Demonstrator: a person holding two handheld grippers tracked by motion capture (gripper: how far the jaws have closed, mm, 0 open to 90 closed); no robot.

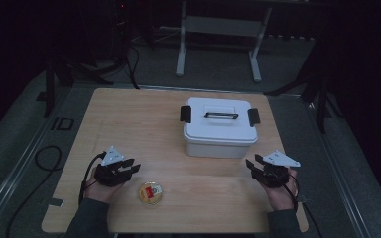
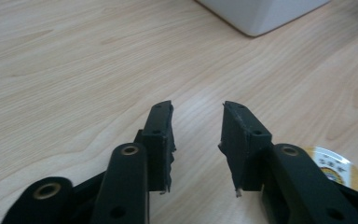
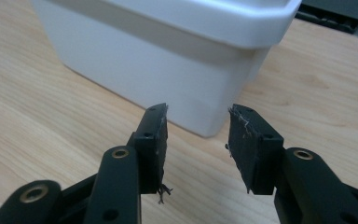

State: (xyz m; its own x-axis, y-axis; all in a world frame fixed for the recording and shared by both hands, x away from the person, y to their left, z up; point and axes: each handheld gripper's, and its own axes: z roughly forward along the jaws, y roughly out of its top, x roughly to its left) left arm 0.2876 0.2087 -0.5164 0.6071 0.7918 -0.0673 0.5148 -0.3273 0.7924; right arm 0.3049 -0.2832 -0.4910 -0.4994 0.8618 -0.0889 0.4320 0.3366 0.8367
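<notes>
A white lidded box (image 1: 220, 126) with a black handle and two black side latches stands on the wooden table (image 1: 144, 119), right of centre. Near the front edge lies a small round gold tin (image 1: 150, 193) with a red label. My left gripper (image 1: 134, 165) rests open just left of the tin, nothing between its fingers; the tin's rim (image 2: 335, 164) peeks out beside its right jaw. My right gripper (image 1: 252, 161) is open at the front right and points at the box's near corner (image 3: 205, 116), a short way off.
Cables trail from both grippers, and a black cable loops on the floor (image 1: 47, 156) at the left. A metal frame stand (image 1: 218, 29) sits on the floor beyond the table. Bare tabletop (image 1: 129, 124) lies left of the box.
</notes>
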